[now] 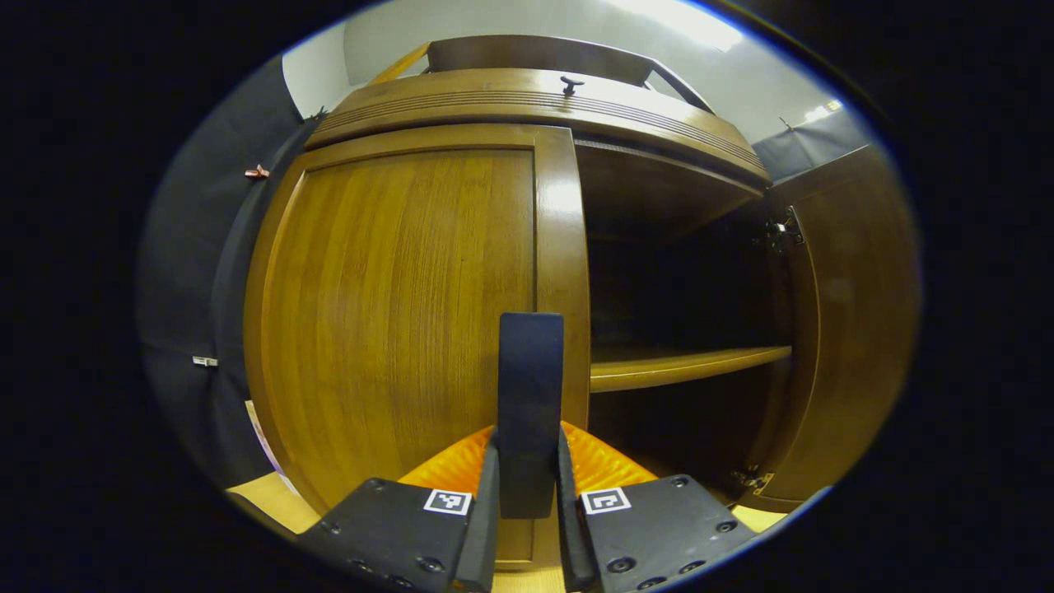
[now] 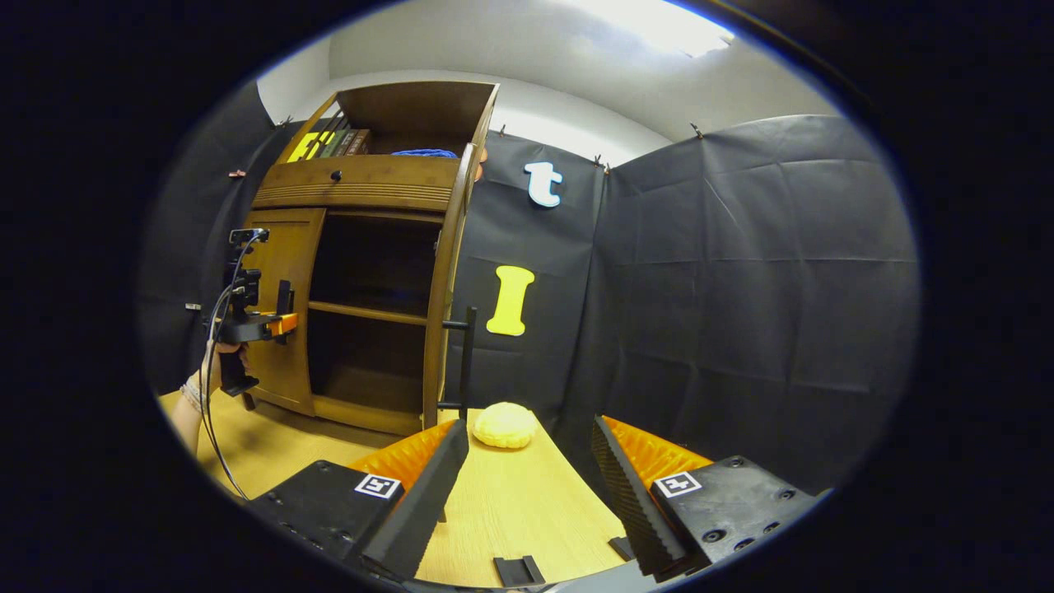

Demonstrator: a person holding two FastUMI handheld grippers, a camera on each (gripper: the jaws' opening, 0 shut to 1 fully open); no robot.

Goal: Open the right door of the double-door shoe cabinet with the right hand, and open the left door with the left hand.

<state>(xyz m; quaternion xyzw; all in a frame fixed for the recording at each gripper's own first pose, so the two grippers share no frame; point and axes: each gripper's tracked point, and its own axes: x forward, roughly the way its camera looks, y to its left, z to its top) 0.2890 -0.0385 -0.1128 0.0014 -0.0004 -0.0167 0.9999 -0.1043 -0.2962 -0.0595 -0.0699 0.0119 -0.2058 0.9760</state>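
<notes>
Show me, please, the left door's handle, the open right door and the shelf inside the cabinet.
handle (image 1: pixel 530 395), left gripper view, middle of the bar between the fingers.
right door (image 1: pixel 856 329), left gripper view, its inner face.
shelf (image 1: pixel 683 366), left gripper view, its front edge.

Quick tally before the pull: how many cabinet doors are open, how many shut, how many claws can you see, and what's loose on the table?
Open doors: 1, the right door
Shut doors: 1, the left door
Claws: 2, the left claw and the right claw
Loose things on the table: 1, a yellow bun
Total: 5
</notes>
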